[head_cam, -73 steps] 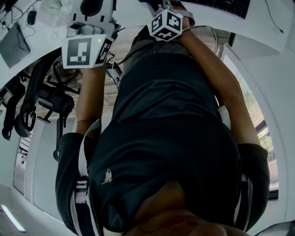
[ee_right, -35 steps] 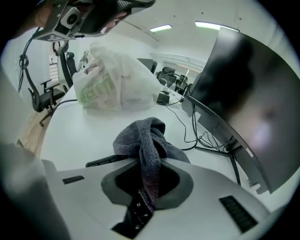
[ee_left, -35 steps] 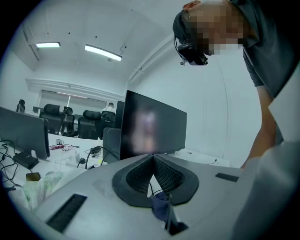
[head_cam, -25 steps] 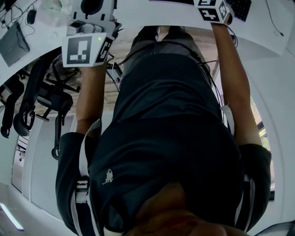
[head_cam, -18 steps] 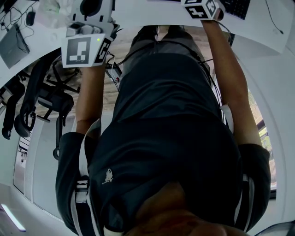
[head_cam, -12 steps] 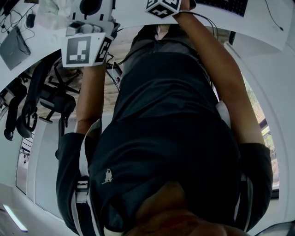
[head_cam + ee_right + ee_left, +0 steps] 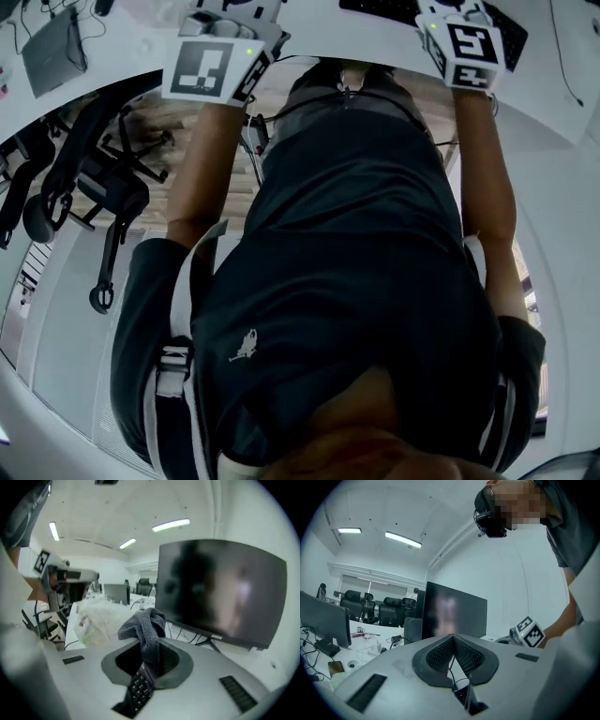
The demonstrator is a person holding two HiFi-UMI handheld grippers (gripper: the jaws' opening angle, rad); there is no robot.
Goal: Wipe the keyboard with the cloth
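Observation:
In the right gripper view my right gripper (image 7: pixel 149 656) is shut on a grey cloth (image 7: pixel 144 625) that bunches up above the jaws. Black keyboard keys (image 7: pixel 137 689) show just under the jaws, right below the hanging cloth. In the head view the keyboard (image 7: pixel 380 7) lies along the top edge of the white desk, and the right gripper's marker cube (image 7: pixel 464 47) sits over it. My left gripper (image 7: pixel 453 638) is shut with nothing in it, held off to the left; its marker cube (image 7: pixel 211 70) shows at the upper left.
A dark monitor (image 7: pixel 220 592) stands behind the keyboard. A crumpled clear plastic bag (image 7: pixel 101 618) lies on the desk to the left. Cables and a small box (image 7: pixel 335 667) lie on the desk, with office chairs (image 7: pixel 84 178) behind the person.
The right gripper swept left along the keyboard and has come back to the right. The left gripper has stayed roughly where it was.

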